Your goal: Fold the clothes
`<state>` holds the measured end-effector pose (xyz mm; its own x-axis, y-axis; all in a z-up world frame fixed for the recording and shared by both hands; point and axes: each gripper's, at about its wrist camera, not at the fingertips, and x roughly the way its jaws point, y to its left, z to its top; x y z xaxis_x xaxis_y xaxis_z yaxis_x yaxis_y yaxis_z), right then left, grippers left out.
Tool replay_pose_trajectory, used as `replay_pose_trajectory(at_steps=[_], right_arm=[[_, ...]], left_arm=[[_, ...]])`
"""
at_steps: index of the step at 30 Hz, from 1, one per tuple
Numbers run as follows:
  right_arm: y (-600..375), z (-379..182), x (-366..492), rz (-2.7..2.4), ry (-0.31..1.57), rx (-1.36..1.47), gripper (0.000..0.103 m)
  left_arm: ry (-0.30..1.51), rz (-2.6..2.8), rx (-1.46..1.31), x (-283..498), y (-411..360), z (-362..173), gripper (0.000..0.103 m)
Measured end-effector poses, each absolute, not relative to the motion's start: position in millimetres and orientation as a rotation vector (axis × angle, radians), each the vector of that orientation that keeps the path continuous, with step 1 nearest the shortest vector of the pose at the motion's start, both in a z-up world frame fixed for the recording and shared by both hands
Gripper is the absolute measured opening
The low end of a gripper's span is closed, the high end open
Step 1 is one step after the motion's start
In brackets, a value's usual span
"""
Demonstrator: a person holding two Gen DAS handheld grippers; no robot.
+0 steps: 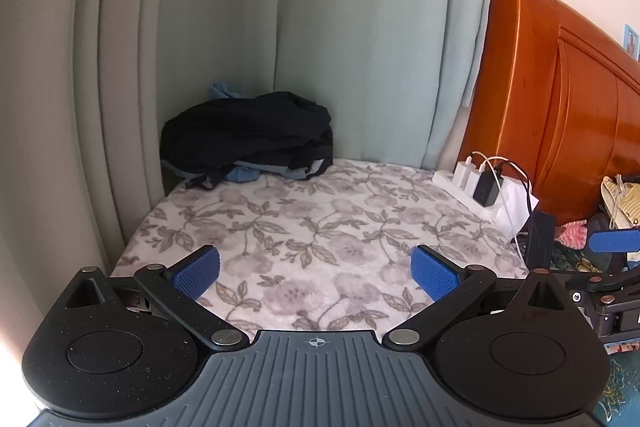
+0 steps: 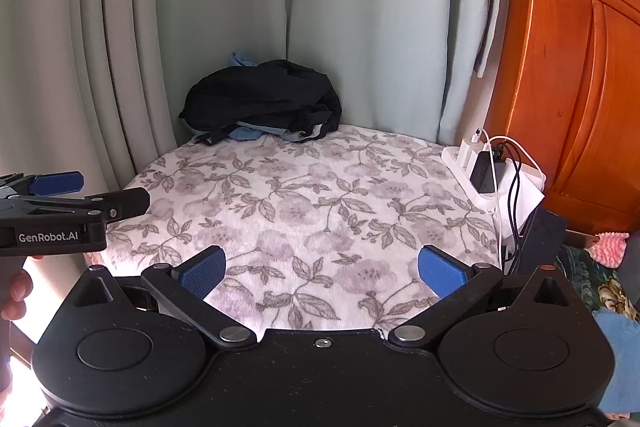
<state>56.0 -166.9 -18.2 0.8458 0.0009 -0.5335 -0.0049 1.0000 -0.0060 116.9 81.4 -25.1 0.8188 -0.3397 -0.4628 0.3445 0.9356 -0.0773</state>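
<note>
A heap of dark clothes point(image 1: 248, 137) with some blue cloth underneath lies at the far corner of the floral bed cover point(image 1: 320, 219), against the curtain; the right wrist view shows the same heap point(image 2: 264, 99). My left gripper point(image 1: 316, 273) hovers open over the near part of the cover, nothing between its blue pads, well short of the heap. My right gripper point(image 2: 322, 273) is open too and holds nothing. The left gripper point(image 2: 72, 195) shows from the side at the left edge of the right wrist view. The right gripper's blue pads point(image 1: 616, 241) peek in at the right edge of the left wrist view.
A white power strip point(image 1: 476, 187) with chargers and cables sits at the cover's right edge beside the orange wooden headboard point(image 1: 560, 99). Pale green curtains point(image 1: 240, 7) hang behind. Assorted items, among them a pink knit piece point(image 1: 574, 233), crowd the right. A hand point(image 2: 16, 291) shows at lower left.
</note>
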Motion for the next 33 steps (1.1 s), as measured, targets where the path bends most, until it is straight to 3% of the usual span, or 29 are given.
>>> replay_pose_trajectory(at_steps=[33], right_arm=[[-166,-29,72,0.027,0.603,-0.007,0.102]], left_arm=[[0.521,-0.32,0.035,130,78,-35,0.103]])
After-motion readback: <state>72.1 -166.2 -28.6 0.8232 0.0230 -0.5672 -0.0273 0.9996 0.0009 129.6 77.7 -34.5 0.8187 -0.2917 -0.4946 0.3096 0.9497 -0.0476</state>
